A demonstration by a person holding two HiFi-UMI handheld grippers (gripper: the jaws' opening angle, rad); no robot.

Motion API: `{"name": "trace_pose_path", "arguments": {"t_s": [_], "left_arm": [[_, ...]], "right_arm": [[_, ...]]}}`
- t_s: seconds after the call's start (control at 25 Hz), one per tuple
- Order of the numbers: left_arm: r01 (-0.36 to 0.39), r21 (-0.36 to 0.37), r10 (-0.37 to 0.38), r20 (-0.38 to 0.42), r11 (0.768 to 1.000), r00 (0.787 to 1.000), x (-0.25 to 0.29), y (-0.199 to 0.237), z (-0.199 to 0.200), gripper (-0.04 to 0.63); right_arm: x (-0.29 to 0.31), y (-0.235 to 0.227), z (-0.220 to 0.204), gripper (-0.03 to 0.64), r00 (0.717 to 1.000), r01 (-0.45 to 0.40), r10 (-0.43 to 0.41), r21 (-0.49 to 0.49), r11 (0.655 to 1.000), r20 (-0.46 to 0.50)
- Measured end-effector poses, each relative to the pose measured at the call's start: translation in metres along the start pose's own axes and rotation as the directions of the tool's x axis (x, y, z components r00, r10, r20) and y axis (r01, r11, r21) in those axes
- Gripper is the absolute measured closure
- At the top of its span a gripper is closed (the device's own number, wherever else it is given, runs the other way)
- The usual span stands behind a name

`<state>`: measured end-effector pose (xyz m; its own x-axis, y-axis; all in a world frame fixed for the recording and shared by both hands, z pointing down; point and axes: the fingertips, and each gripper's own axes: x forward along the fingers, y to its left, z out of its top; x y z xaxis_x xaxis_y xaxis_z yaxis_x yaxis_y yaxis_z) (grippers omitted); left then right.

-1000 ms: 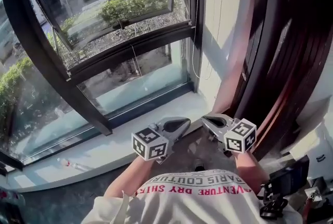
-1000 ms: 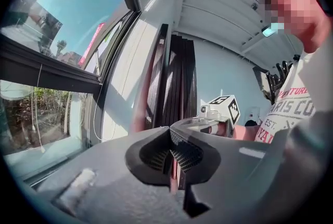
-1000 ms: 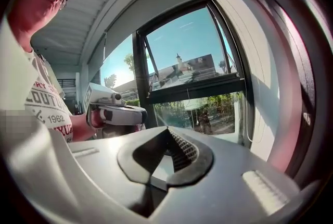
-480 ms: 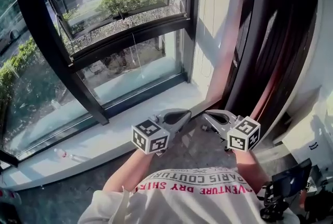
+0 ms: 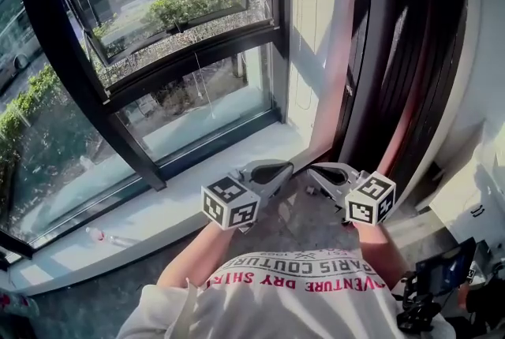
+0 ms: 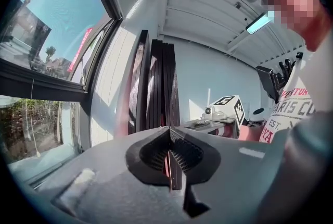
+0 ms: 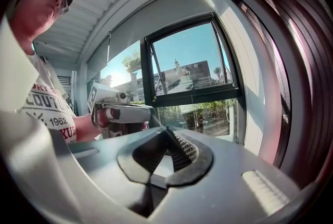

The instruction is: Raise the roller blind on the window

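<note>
The window (image 5: 158, 54) has a black frame, and a thin cord (image 5: 197, 77) hangs in front of its lower pane. In the right gripper view the grey roller blind (image 7: 156, 14) covers the top of the window above the glass. My left gripper (image 5: 270, 170) and right gripper (image 5: 322, 172) are side by side, low in the head view above the floor just short of the white sill. Both are shut with nothing between the jaws. The left gripper (image 6: 169, 129) points at the dark panels, and the right gripper (image 7: 166, 129) points at the window.
The white sill (image 5: 158, 211) runs under the window, with a small plastic bottle (image 5: 106, 237) lying on it at the left. Tall dark wooden panels (image 5: 410, 54) lean against the right wall. Black equipment (image 5: 442, 274) stands on the floor at the lower right.
Both grippers have moved a little forward toward the sill corner and slightly up, still shut and empty. The head view has swung somewhat to the right.
</note>
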<state>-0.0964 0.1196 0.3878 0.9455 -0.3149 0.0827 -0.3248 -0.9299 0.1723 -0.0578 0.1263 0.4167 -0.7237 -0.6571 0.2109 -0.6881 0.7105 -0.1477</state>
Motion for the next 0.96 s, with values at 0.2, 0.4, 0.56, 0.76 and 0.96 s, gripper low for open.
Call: {"name": "trace_pose_path", "arguments": {"t_s": [0.2,0.4,0.56,0.76,0.96], "left_arm": [[0.01,0.001,-0.01,0.001,1.0,1.0,0.007,-0.003,0.002,0.591],[0.019,-0.007,-0.019,-0.01,1.0,1.0,0.009,-0.005,-0.003,0.591],[0.02,-0.01,-0.02,-0.017,1.0,1.0,0.009,-0.007,-0.007,0.591],[0.02,-0.011,-0.021,-0.03,1.0,0.999,0.004,-0.009,-0.012,0.591],[0.017,-0.01,-0.018,-0.033,1.0,0.999,0.002,-0.009,-0.014,0.591]], "right_arm": [[-0.008,-0.005,0.0,0.617,1.0,0.015,-0.015,0.008,1.0,0.007],[-0.011,-0.005,-0.003,0.617,1.0,0.023,-0.024,0.018,1.0,0.006],[-0.013,-0.004,-0.008,0.617,1.0,0.026,-0.026,0.025,0.999,0.001],[-0.012,0.001,-0.013,0.617,1.0,0.028,-0.028,0.036,0.999,0.003],[-0.011,0.003,-0.017,0.617,1.0,0.026,-0.026,0.043,0.999,0.006]]}}
